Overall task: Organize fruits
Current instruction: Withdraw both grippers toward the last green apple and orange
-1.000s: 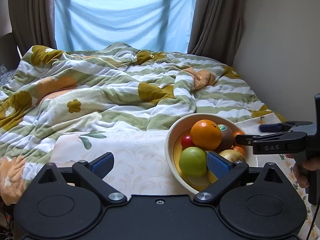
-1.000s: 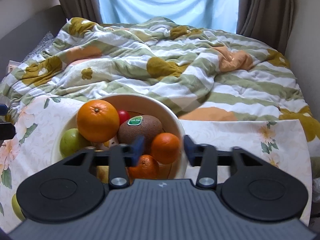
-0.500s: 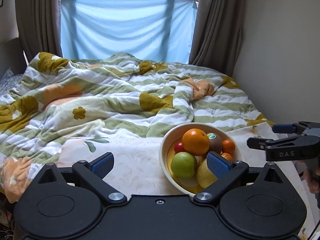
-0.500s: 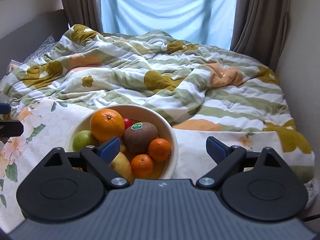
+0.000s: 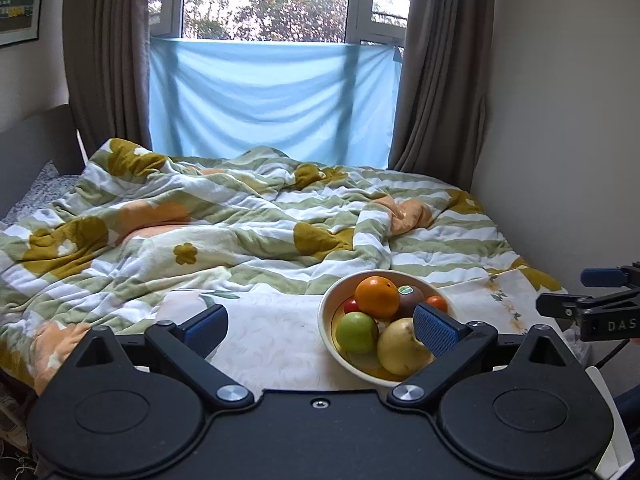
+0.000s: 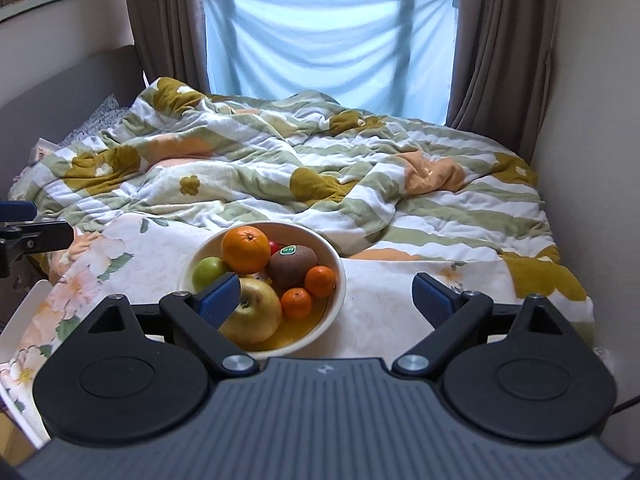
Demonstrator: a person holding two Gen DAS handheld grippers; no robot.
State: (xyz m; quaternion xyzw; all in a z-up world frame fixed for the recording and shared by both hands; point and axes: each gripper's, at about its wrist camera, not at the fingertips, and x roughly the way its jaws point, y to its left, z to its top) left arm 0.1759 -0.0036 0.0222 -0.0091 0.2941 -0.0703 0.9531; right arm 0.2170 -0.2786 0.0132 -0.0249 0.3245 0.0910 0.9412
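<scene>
A cream bowl [image 5: 326, 320] [image 6: 338, 276] stands on the flowered cloth and holds several fruits. In it are a large orange [image 6: 245, 249], a stickered kiwi [image 6: 292, 266], a green apple [image 6: 208, 272], a yellow apple [image 6: 256, 312] and two mandarins [image 6: 320, 281]. My left gripper [image 5: 320, 326] hangs open, back from the bowl's left side, with nothing between its fingers. My right gripper [image 6: 328, 298] is wide open and empty, back from the bowl's right side. Each gripper shows at the edge of the other's view: right gripper [image 5: 580, 292], left gripper [image 6: 36, 224].
The white flowered cloth [image 6: 384, 304] covers the surface under the bowl. Behind it lies a rumpled green-striped duvet [image 5: 240, 232] on a bed. A wall runs close along the right. A white tray edge [image 6: 24, 312] shows at the near left.
Both grippers have drawn back and upward from the bowl, which now looks smaller. The right jaws, narrow around a mandarin a second ago, have spread wide and hold nothing.
</scene>
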